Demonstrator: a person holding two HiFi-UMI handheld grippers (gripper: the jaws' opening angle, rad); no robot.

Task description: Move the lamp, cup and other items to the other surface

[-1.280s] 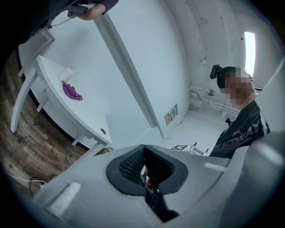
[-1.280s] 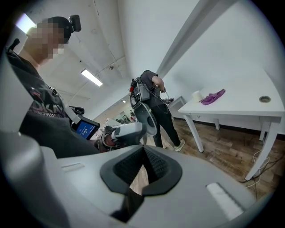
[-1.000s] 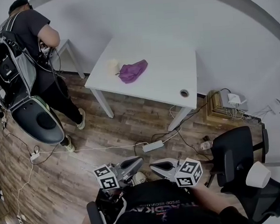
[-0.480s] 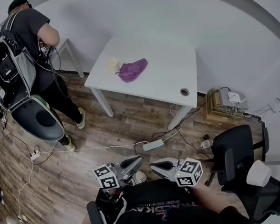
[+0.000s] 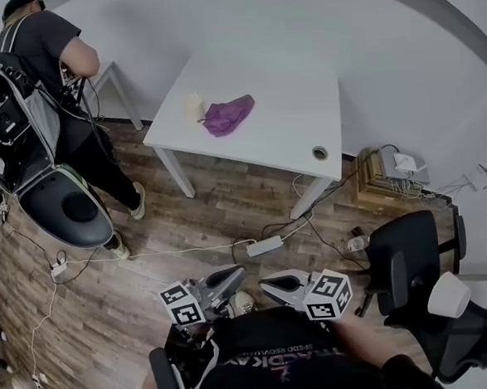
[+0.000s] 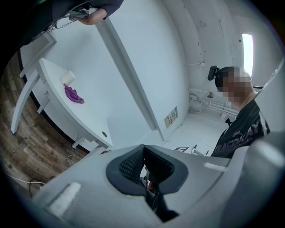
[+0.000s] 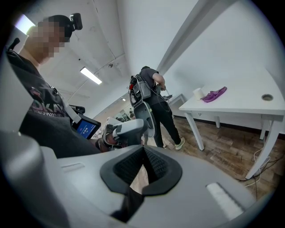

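Low at 6 o'clock in the head view, the left hand-held gripper (image 5: pixel 232 275) and the right hand-held gripper (image 5: pixel 270 283) point toward each other, near but apart. Each has its jaws pressed together on nothing, as both gripper views confirm.

Ahead of them, wood floor (image 5: pixel 187 227) gives open room up to the worktop's legs, crossed by white cables (image 5: pixel 148 256) and a power strip (image 5: pixel 265 248). A black chair (image 5: pixel 406 257) crowds the 3 o'clock side. A second person (image 5: pixel 52 70) wearing a backpack rig stands at 10 o'clock, off the worktop's left edge.

The white worktop (image 5: pixel 289 132) lies at 12 o'clock, well apart from both hand-held grippers. A purple cloth (image 5: pixel 228 116) rests toward its left end. Just beside the cloth, at its 9 o'clock, is a small pale item (image 5: pixel 193 108), possibly the cup. A round cable hole (image 5: pixel 320 152) marks the worktop's near right corner.
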